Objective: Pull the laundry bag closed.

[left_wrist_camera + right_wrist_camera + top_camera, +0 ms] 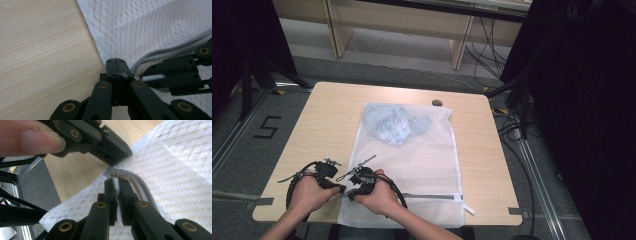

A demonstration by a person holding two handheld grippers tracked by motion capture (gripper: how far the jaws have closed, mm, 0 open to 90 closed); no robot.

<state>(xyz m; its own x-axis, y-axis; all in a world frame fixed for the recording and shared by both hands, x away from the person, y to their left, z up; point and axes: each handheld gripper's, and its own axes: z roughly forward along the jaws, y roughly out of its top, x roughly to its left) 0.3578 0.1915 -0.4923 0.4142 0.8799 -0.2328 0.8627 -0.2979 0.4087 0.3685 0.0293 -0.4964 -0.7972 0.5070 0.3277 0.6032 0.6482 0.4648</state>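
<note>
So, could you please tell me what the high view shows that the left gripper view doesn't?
High view: the whole mesh bag with a pale blue garment inside. Left gripper view: the left gripper shut on the bag's edge, the right gripper pinching the white zipper pull. Shared: bag, wooden table, both grippers.

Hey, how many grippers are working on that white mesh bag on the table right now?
2. The left gripper pinches the mesh bag at its near left edge, where the zipper ends. The right gripper, right beside it, has its jaws shut on the white zipper pull.
</note>
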